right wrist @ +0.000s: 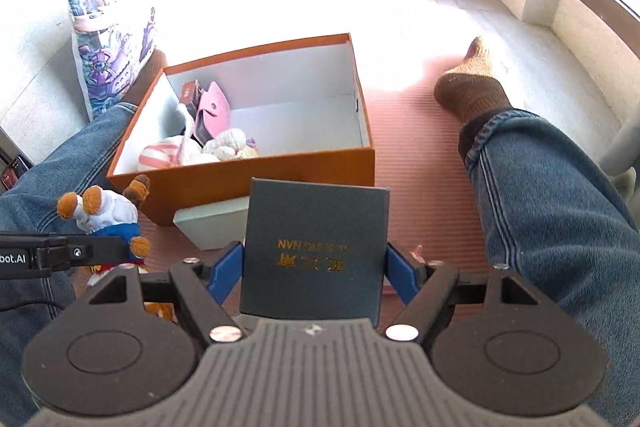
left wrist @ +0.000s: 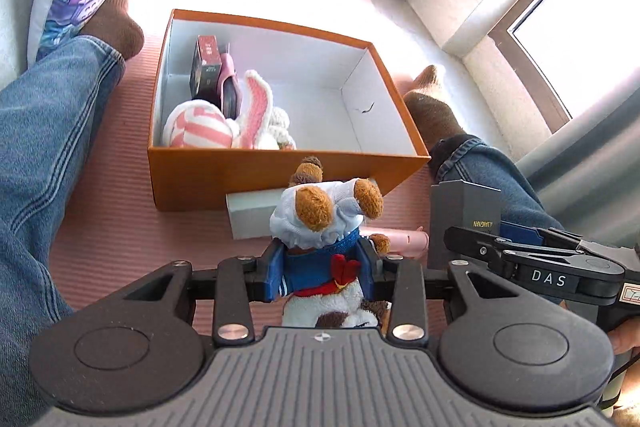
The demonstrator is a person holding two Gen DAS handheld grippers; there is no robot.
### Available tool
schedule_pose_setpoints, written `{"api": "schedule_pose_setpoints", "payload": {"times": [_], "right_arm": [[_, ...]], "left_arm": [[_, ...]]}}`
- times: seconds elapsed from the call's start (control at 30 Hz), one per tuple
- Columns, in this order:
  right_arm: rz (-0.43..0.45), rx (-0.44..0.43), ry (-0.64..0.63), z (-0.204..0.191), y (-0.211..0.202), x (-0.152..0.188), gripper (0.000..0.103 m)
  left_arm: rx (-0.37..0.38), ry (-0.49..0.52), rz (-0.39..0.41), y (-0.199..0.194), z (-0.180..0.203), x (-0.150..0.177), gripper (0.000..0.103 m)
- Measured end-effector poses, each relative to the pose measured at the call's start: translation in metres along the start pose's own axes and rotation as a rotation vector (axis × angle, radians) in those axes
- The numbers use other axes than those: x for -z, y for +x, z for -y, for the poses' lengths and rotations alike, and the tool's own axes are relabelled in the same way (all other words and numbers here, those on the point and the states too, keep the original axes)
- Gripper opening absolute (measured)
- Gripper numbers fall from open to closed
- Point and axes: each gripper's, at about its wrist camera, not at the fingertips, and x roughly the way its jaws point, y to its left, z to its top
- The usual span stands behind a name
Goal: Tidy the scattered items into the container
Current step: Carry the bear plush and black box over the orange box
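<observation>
My left gripper [left wrist: 323,273] is shut on a plush toy [left wrist: 326,215] with brown paws, a white frilled cap and a blue vest, held above the mat; the toy [right wrist: 105,215] also shows at the left of the right wrist view. My right gripper [right wrist: 314,263] is shut on a dark grey box with gold lettering [right wrist: 316,247], seen as the box [left wrist: 464,215] from the left wrist. The orange container [left wrist: 256,179] lies just beyond both, white inside, holding a pink-striped plush [left wrist: 200,127], a dark carton [left wrist: 206,67] and a pink case [right wrist: 214,107].
A pale flat box [left wrist: 252,215] and a pink object [left wrist: 400,241] lie on the pink ribbed mat [left wrist: 120,239] in front of the container. A person's jeans-clad legs [right wrist: 560,227] and brown socks [right wrist: 472,91] flank it. A patterned cushion [right wrist: 112,39] leans at the left.
</observation>
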Motion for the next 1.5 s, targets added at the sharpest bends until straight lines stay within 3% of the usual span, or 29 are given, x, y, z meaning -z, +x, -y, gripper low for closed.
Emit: {"api": "schedule_pose_setpoints", "payload": {"times": [0.27,0.5,1.07,1.37,1.5], "right_arm": [[0.088,-0.077,-0.037,-0.014,-0.002,-0.051,0.077],[0.072,-0.11,-0.084,-0.029,0.033,-0.089,0.077],[-0.17,-0.056,-0.179,-0.028,0.15,-0.114,0.077],[-0.255,-0.04,-0.195,-0.029,0.188,-0.109,0.077],[-0.277,-0.014,-0.252,-0.034,0.192,-0.104,0.078]], "left_arm": [[0.004,0.025,0.111,-0.014,0.005,-0.047,0.042],[-0.042,0.06,0.16,-0.008,0.003,-0.089,0.042],[-0.072,0.093,0.12,0.085,-0.015,-0.174,0.042],[-0.098,0.094,-0.006,0.153,-0.03,-0.182,0.042],[-0.107,0.099,-0.021,0.165,-0.032,-0.181,0.042]]}}
